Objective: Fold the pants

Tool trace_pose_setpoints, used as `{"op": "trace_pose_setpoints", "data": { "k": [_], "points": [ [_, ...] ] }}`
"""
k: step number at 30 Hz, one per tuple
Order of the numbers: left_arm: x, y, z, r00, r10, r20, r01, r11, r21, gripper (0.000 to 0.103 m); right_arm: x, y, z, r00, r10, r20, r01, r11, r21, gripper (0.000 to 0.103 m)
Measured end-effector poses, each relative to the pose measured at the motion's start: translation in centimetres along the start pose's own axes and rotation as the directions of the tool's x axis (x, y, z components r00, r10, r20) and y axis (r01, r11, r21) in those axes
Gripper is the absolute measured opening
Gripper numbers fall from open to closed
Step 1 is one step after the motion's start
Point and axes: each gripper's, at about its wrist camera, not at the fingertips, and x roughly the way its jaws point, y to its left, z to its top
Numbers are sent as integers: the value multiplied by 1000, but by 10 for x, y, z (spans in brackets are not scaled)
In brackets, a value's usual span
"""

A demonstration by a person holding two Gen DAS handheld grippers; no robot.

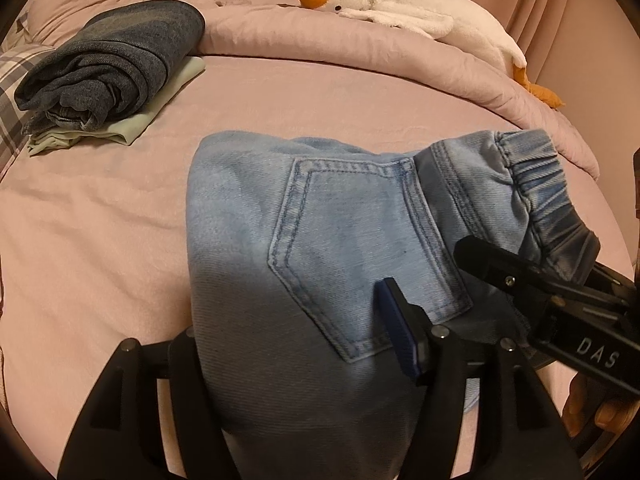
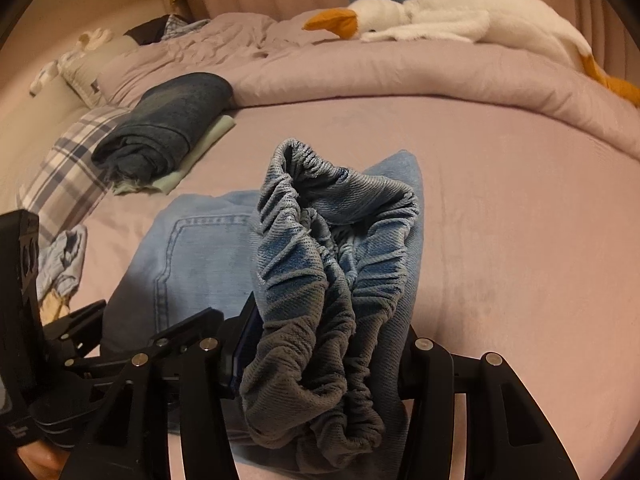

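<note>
Light blue jeans (image 1: 320, 240) lie folded on the pink bed sheet (image 1: 100, 240), back pocket up and elastic waistband (image 1: 532, 184) to the right. My left gripper (image 1: 288, 320) straddles the near part of the denim. Its blue pad (image 1: 400, 336) stands free of the cloth, and its other finger is hidden behind the fabric. My right gripper (image 2: 332, 328) is shut on the bunched waistband (image 2: 332, 260) and holds it raised off the bed. In the left wrist view the right gripper (image 1: 520, 276) comes in from the right with the waistband's end in its jaws.
A folded pair of dark jeans (image 1: 108, 72) rests on a pale green cloth at the far left. A white plush goose (image 1: 400, 8) lies on the rolled pink duvet (image 1: 360, 52) along the back. A plaid pillow (image 2: 68, 168) sits at the left edge.
</note>
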Motion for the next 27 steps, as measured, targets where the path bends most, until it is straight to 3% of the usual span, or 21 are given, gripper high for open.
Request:
{"op": "trace_pose_setpoints", "data": {
  "k": [7,10,27],
  "points": [
    [2,3,0,999,35,-11,-35,999,-15,82,4,-17,-1,999,33,-28,-30,994,101,57],
    [1,6,0,999,41,-13,-41,999,-17,84,3,-23,-2,998,58,-33,-52,989,140,59],
    [-10,16,-5,997,83,-1,-83,996,-17,84,-5,-28,-4,995,97,-33,-88,976,197,59]
  ]
}}
